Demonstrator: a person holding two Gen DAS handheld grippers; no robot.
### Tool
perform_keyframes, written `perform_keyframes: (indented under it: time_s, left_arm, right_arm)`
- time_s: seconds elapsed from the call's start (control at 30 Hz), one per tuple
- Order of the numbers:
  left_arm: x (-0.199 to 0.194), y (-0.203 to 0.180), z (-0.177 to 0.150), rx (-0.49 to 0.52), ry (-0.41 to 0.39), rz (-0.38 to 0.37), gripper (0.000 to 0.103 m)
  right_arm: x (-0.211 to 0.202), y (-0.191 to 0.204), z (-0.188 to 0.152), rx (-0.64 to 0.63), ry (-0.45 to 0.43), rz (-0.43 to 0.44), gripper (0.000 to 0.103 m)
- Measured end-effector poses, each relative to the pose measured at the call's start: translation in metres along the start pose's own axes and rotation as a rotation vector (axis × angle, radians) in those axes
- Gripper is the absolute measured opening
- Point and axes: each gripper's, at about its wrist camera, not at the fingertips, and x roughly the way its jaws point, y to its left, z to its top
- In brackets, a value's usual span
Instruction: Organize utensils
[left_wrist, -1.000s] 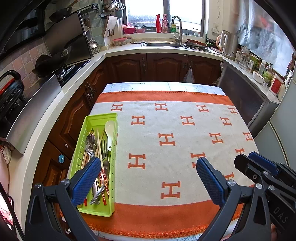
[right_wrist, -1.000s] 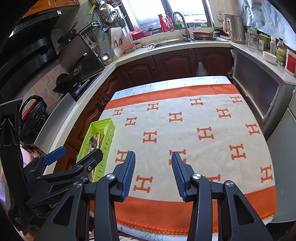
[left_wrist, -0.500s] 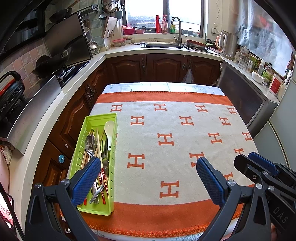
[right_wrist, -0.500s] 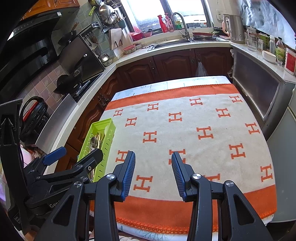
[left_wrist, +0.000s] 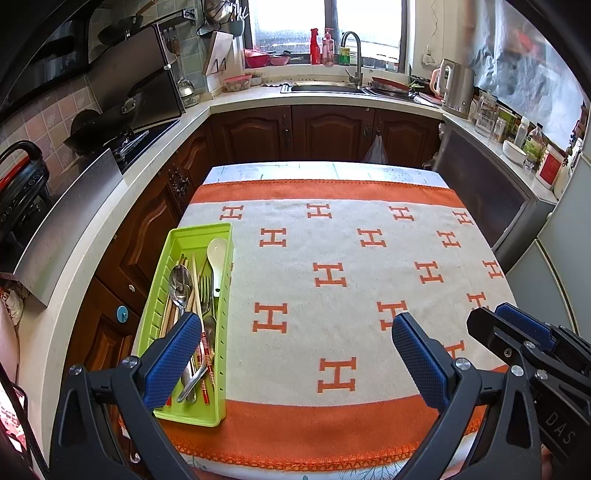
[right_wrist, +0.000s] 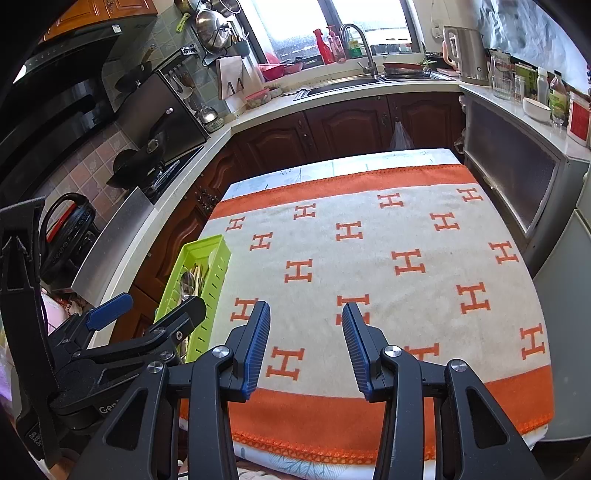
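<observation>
Hovering over our tabletop (left_wrist: 332, 258), left tool (left_wrist: 295, 350) wide, right tool (right_wrist: 306, 347) narrower, both empty, tray (left_wrist: 221, 369) of utensils (left_wrist: 192, 295) at nine o'clock.

Spoons (left_wrist: 181, 284), a fork (left_wrist: 206, 291) and chopsticks (left_wrist: 197, 314) lie in the tray (left_wrist: 192, 236) at the table's (left_wrist: 332, 170) left edge.
</observation>
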Motion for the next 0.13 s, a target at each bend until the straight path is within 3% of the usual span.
perform_keyframes:
  time_s: [0.13]
  left_arm:
    - [0.0016,-0.0008,0.0002,0.002,0.005,-0.001,0.102]
  right_arm:
    - [0.0000,0.0005,-0.0020,0.002,0.001,0.002,0.041]
